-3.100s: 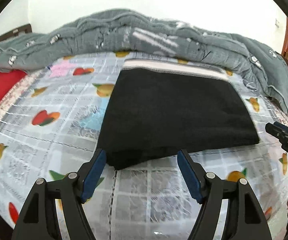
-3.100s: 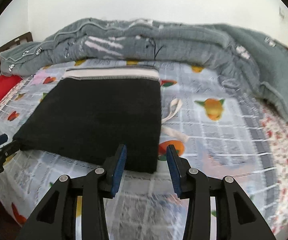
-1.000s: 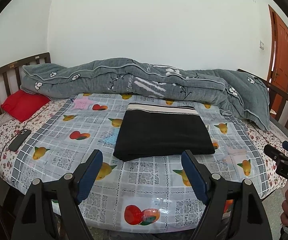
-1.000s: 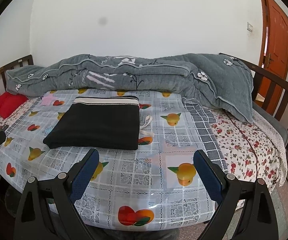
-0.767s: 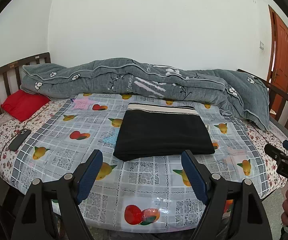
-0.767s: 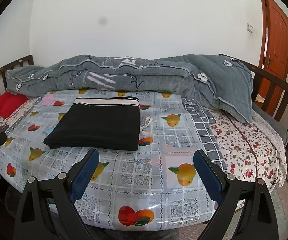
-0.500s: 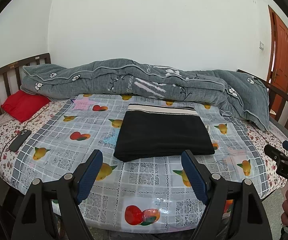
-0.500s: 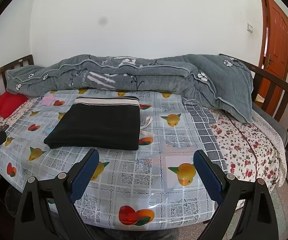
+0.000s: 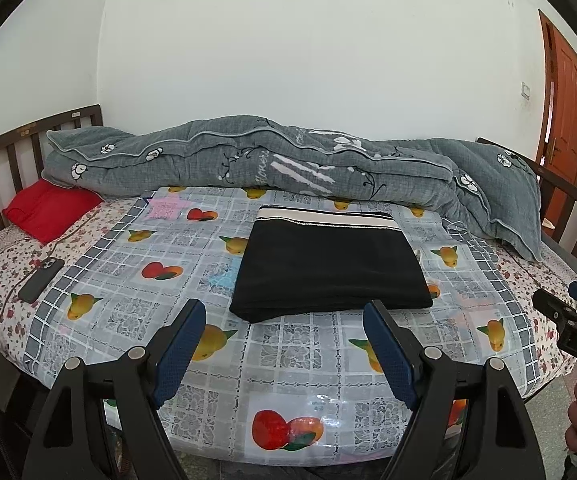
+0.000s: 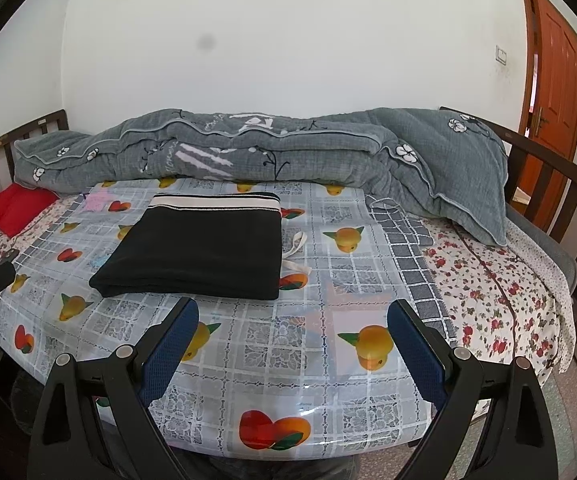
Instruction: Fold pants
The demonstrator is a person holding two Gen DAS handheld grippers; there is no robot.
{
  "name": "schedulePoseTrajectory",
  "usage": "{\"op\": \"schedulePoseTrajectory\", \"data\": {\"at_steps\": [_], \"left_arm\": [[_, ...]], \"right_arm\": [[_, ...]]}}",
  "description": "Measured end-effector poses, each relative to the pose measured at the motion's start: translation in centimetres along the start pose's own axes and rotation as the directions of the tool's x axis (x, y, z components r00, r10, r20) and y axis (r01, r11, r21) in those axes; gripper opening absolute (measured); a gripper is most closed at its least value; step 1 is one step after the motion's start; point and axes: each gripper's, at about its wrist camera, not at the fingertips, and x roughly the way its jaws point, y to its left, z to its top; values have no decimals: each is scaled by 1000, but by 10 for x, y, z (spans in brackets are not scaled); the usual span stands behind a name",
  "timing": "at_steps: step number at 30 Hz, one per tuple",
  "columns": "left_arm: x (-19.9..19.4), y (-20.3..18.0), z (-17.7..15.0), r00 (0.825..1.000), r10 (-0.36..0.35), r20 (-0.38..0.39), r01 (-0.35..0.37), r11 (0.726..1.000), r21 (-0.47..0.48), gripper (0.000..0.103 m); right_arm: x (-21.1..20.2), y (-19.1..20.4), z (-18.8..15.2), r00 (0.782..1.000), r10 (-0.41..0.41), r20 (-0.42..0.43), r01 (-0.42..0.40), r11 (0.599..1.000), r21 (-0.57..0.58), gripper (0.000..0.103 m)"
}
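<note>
The black pants (image 9: 328, 266) lie folded in a flat rectangle on the fruit-print sheet, with the white striped waistband at the far edge. They also show in the right wrist view (image 10: 204, 252). A white drawstring (image 10: 294, 254) sticks out at their right side. My left gripper (image 9: 284, 344) is open and empty, held back off the bed's near edge. My right gripper (image 10: 294, 346) is open and empty, also back from the bed. Each gripper shows at the edge of the other's view.
A grey quilt (image 9: 288, 168) is bunched along the far side of the bed. A red pillow (image 9: 50, 210) and a dark phone (image 9: 40, 280) lie at the left. Wooden rails (image 10: 560, 192) bound both ends. An orange door (image 10: 552, 76) stands at the right.
Three seconds ago both grippers were close over the near edge of the pants, the right one nearly shut. Both have pulled back and opened wide. In the last second nothing has moved.
</note>
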Motion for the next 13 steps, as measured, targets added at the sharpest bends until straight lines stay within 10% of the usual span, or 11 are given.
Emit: {"op": "schedulePoseTrajectory", "data": {"at_steps": [13], "left_arm": [[3,2,0,1000,-1,0,1,1000,-11,80]], "right_arm": [[0,2,-1,1000,3,0,-3,1000,-2,94]]}}
